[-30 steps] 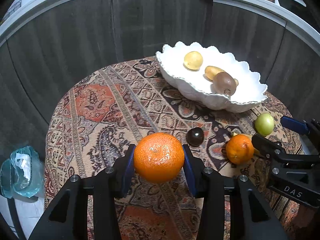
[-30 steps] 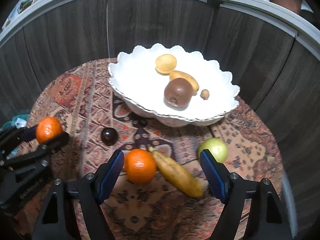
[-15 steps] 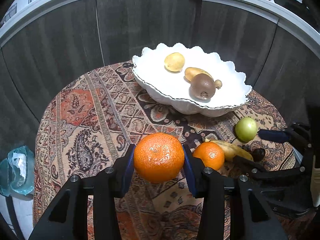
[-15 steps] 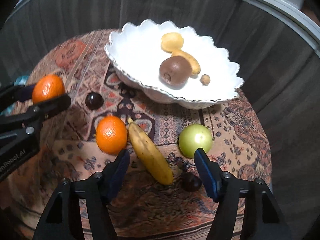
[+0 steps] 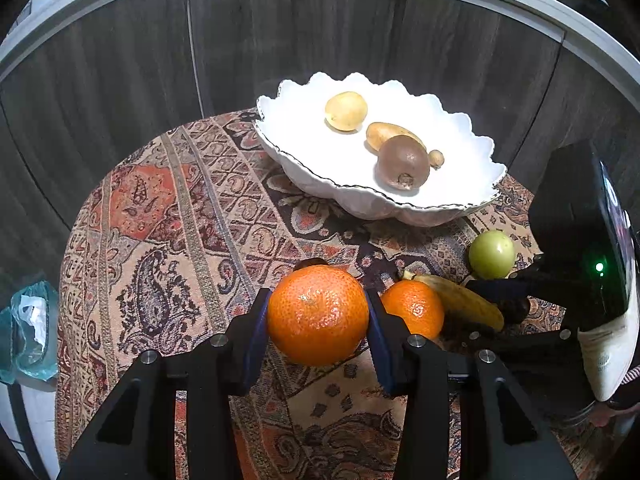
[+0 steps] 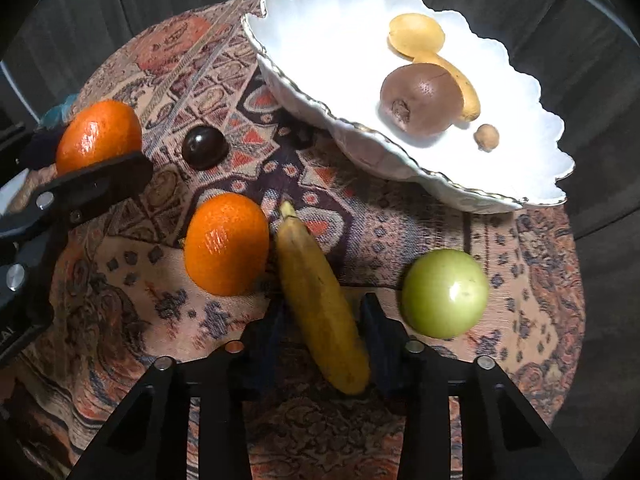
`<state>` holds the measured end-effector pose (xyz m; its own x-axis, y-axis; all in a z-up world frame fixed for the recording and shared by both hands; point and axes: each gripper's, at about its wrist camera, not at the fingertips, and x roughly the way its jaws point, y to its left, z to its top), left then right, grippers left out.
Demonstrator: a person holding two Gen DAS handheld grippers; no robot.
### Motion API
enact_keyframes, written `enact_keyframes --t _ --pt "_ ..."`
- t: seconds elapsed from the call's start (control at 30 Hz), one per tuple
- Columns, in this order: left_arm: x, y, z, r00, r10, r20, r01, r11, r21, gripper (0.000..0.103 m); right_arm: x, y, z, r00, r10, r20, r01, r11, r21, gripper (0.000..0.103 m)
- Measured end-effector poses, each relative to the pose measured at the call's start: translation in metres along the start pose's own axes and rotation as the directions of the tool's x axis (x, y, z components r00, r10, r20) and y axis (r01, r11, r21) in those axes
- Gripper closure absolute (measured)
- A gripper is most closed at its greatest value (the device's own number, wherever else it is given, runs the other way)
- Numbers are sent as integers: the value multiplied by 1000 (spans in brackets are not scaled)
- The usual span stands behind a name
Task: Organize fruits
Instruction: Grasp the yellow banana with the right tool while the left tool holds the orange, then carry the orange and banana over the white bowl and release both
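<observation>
The right hand-held gripper (image 6: 322, 320) has dropped over the banana (image 6: 320, 304) since a second ago. Its jaws were wide then and have just been closing, and now sit either side of the banana's middle, looks like they're touching it. The banana's still flat on the bench (image 6: 120, 288) cloth, between the loose orange (image 6: 226, 244) and the green fruit (image 6: 445, 293). The left hand-held gripper (image 5: 318, 320) keeps its pinch on the other orange (image 5: 318, 314), same as before. The bowl (image 6: 304, 92) holds the same four pieces.
</observation>
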<state>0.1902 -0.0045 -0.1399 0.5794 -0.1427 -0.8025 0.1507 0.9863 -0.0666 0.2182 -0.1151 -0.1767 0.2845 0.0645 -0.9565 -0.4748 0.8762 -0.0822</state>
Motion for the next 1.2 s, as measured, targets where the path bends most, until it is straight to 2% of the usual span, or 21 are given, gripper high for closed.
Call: enact_keyframes --t 0.2,0.63,0.9,1.2 --pt "0 -2 0 1000 -8 -2 8 1000 6 59 -2 -2 -5 1000 25 12 -26 999 31 73" --pt "-14 -4 2 1000 -5 20 4 1000 14 59 -35 -10 -27 992 68 107 -89 975 205 75" --pt "-29 -11 7 999 -18 48 17 1000 27 59 -67 -19 -41 982 46 185 -101 948 302 75" --pt "-40 -21 22 996 -41 80 38 998 41 59 -95 -34 -38 960 -20 279 -100 908 407 75"
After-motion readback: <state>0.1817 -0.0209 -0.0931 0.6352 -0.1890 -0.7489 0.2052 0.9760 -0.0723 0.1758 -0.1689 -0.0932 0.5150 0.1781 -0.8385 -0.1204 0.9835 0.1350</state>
